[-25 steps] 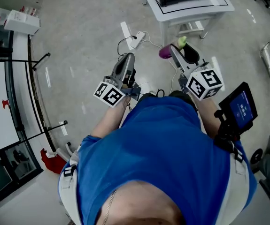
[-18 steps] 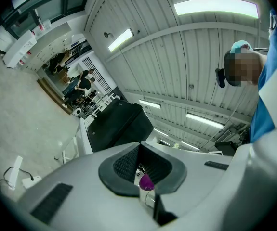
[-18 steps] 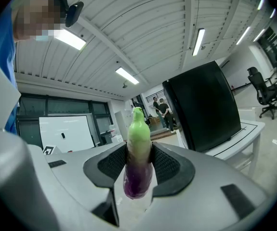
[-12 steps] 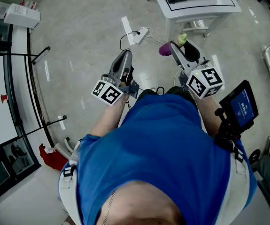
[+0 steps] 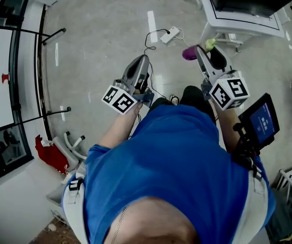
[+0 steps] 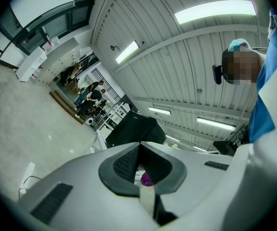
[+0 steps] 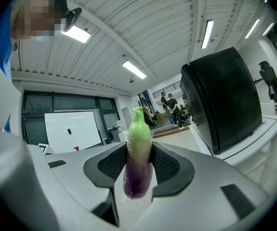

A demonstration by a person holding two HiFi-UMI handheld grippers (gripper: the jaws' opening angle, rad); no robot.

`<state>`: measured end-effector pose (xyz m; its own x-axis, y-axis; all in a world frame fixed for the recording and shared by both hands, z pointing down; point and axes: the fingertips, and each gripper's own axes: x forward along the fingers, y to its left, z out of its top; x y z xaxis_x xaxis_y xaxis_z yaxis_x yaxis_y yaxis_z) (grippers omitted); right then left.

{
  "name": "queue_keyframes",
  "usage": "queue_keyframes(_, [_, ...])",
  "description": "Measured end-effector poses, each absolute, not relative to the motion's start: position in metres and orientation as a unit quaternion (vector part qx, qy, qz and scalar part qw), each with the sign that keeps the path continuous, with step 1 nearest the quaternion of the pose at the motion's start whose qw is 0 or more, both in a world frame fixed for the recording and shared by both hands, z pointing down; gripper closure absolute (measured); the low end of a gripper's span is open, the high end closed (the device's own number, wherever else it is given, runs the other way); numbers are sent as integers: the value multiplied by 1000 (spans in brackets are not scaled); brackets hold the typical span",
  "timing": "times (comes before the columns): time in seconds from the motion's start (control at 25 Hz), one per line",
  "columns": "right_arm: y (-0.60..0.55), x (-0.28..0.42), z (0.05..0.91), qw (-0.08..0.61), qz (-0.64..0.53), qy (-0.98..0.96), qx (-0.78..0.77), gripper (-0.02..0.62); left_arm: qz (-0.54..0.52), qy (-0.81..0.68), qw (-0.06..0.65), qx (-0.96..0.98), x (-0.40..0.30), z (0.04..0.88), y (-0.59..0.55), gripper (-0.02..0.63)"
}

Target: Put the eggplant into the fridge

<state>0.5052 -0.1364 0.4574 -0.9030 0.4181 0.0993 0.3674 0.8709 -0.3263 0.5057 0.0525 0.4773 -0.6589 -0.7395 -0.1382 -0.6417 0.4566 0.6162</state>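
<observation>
- Right now the right gripper [image 7: 138, 163] is clamped on the eggplant [image 7: 138, 143]. Both ribbed pads [image 7: 113, 163] press its sides, and the jaws are only as far apart as it is thick.
- In the right gripper view the eggplant stands crosswise to the jaws, with the green stalk end above the pads and the purple end below. It's carried in the air over the floor.
- The left gripper [image 6: 140, 166] is fully closed and holds nothing.
- In the head view both grippers point forward, well apart, with the person's blue shirt [image 5: 176, 172] behind them.
- A power strip [image 5: 170, 33] and its cable lie on the floor [image 5: 100, 29] ahead, between the two grippers.
- On the right, the edge of a white stand [image 5: 237, 25] is near the right gripper's tip. A black box [image 7: 220, 100] sits on the stand.
- On the left, a black rail frame [image 5: 39, 60] bounds the open floor, well clear of the left gripper.
- The bare floor ahead is wide, and the strip and cable are the only clutter there.
</observation>
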Motion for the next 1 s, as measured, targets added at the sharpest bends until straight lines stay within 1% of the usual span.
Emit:
queue_keyframes(0.48, [-120, 503, 440, 70, 146, -958, -236, 431, -324, -867, 51, 376, 526, 459, 75, 597])
queue_keyframes(0.56, [-121, 484, 447, 70, 148, -957, -238, 431, -323, -869, 53, 370, 510, 465, 77, 597])
queue_keyframes(0.76, [-106, 397, 452, 71, 150, -952, -257, 431, -320, -879, 47, 352, 432, 465, 94, 597])
queue_keyframes(1.0, [-105, 338, 442, 69, 147, -950, -265, 431, -314, -882, 38, 349, 376, 453, 94, 597])
